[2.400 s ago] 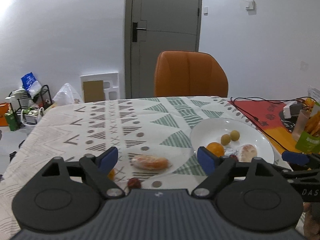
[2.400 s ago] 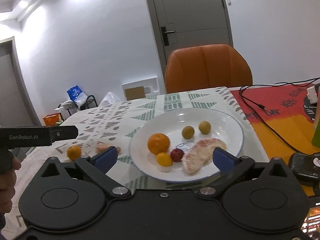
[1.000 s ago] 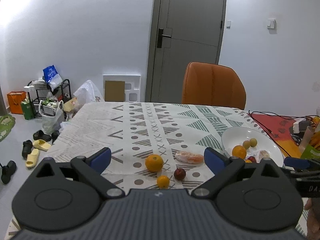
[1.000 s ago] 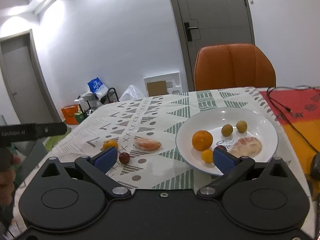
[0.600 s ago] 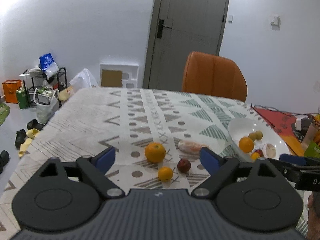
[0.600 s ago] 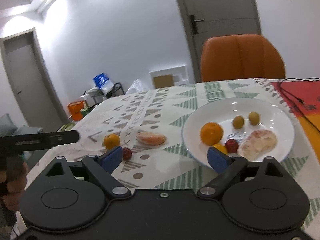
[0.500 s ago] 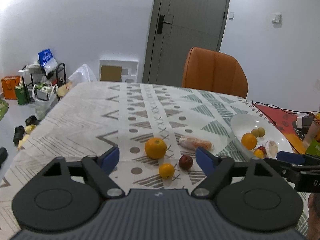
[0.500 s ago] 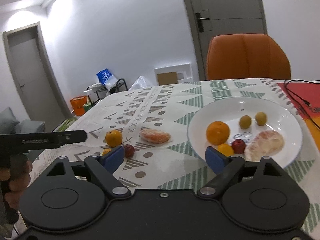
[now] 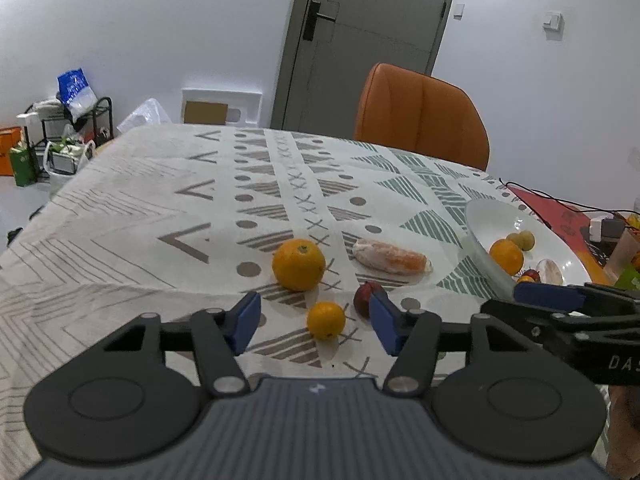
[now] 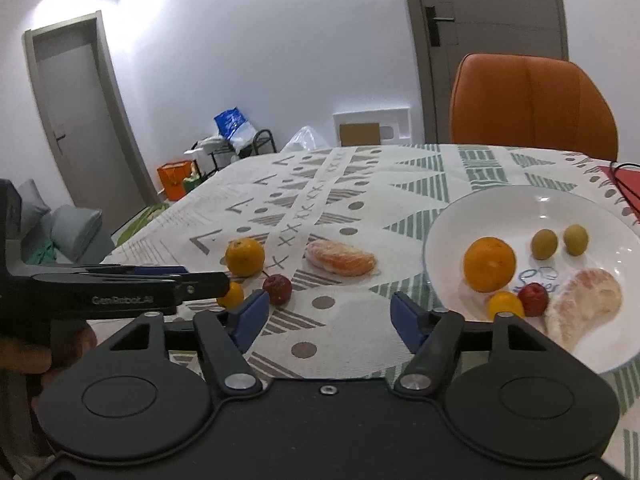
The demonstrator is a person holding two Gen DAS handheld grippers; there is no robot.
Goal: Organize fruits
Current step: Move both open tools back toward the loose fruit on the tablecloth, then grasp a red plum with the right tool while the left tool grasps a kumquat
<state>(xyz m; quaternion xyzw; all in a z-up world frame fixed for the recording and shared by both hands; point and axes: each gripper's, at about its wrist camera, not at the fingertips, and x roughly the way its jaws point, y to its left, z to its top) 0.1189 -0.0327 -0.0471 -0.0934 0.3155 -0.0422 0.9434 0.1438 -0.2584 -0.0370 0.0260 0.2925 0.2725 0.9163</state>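
Observation:
My left gripper (image 9: 314,322) is open, its blue pads on either side of a small orange fruit (image 9: 325,319) on the patterned tablecloth. Just beyond lie a large orange (image 9: 298,264), a dark red fruit (image 9: 366,298) and a peeled citrus segment (image 9: 390,257). A white plate (image 10: 480,212) to the right holds an orange (image 10: 489,264), two green-yellow fruits (image 10: 544,243), a small orange fruit (image 10: 505,304), a red fruit (image 10: 533,299) and a peeled piece (image 10: 588,304). My right gripper (image 10: 325,319) is open above bare cloth left of the plate.
An orange chair (image 9: 420,114) stands at the table's far side before a grey door (image 9: 360,40). A red mat with black cables (image 9: 552,206) and clutter lies at the right edge. A hand (image 10: 24,356) holds the left gripper's handle. Bags and a rack (image 9: 60,140) sit on the floor left.
The left gripper has drawn nearer the loose fruits and narrowed its opening around the small orange fruit. The right gripper has shifted left, so the plate now sits further right.

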